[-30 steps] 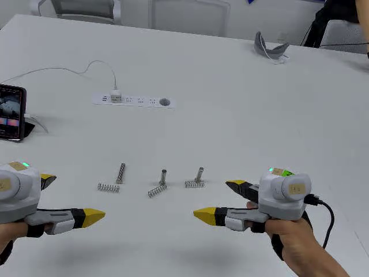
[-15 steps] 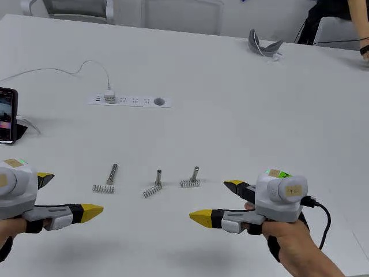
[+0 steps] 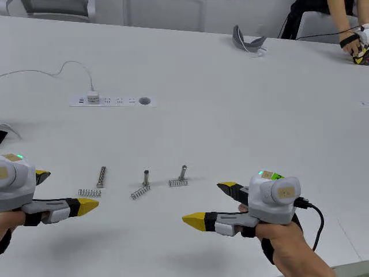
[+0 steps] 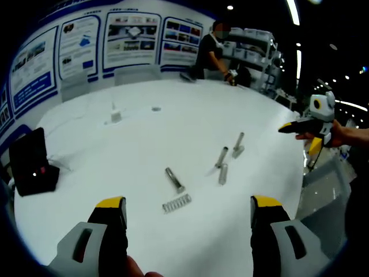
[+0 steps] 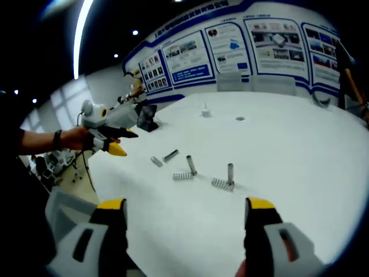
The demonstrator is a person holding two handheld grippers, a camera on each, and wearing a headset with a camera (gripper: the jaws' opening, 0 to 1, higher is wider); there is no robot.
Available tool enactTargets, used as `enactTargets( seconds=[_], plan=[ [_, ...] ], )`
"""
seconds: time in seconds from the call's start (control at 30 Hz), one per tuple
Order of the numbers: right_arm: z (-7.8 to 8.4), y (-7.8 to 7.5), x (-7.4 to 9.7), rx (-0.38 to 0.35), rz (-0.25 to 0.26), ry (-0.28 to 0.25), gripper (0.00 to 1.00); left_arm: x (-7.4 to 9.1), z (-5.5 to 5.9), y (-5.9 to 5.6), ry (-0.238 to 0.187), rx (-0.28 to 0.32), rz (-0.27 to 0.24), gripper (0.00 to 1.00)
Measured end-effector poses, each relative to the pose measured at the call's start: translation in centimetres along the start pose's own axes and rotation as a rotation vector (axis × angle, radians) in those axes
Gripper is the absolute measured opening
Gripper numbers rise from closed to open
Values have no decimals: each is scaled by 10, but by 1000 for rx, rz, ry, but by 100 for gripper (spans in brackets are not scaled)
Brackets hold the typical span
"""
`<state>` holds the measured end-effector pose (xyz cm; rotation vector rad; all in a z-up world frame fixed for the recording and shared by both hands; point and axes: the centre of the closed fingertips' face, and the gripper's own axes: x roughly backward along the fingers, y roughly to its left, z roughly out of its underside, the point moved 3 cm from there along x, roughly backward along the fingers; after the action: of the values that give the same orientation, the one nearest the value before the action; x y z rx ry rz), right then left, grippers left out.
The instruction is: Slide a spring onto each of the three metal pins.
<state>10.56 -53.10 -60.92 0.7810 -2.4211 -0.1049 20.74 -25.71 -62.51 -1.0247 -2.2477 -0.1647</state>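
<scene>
Nearest to the person, the right gripper (image 3: 206, 202) is held low over the white table (image 3: 242, 127), with a hand around its grey body and a black cable (image 3: 316, 216) coming out of its back. Its two yellow-tipped jaws stand wide apart and there is nothing between them. On the other side, the left gripper (image 3: 69, 188) is held at about the same height. Its jaws are also spread wide and hold nothing. Both grippers point inward, toward the space between them.

A little further on the table, between the two grippers, the three pins are in a row, each with one spring beside it. The left pin (image 3: 102, 176) lies on the table, and the left spring (image 3: 89, 193) lies just in front of its near end. The middle pin (image 3: 146, 177) seems to stand upright, and the middle spring (image 3: 140, 192) lies slanted at its foot. The right pin (image 3: 183, 172) also seems to stand, with the right spring (image 3: 178, 183) lying against its base. No spring is on a pin yet.

Well behind the pins lies a white power strip (image 3: 115, 101) with a white plug (image 3: 92, 96) in it; the plug's thin cable runs away to the left. At the far edge of the table there is a grey object (image 3: 247, 39), too small to identify. In the far right corner, the hand (image 3: 354, 45) of another person rests on the table.
</scene>
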Motion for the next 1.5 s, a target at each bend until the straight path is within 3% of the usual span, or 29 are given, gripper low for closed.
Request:
enactTargets(
  seconds=[0.93,1.37,1.5],
  plan=[
    [5,-3,8,-23,15,5,85,-46,-21,12,39,1,41,85],
    [7,-7,11,-32,28,4,84,-66,-17,22,86,23,42,77],
    [9,-8,12,-34,35,10,84,-71,-14,25,96,37,32,71]
  ],
)
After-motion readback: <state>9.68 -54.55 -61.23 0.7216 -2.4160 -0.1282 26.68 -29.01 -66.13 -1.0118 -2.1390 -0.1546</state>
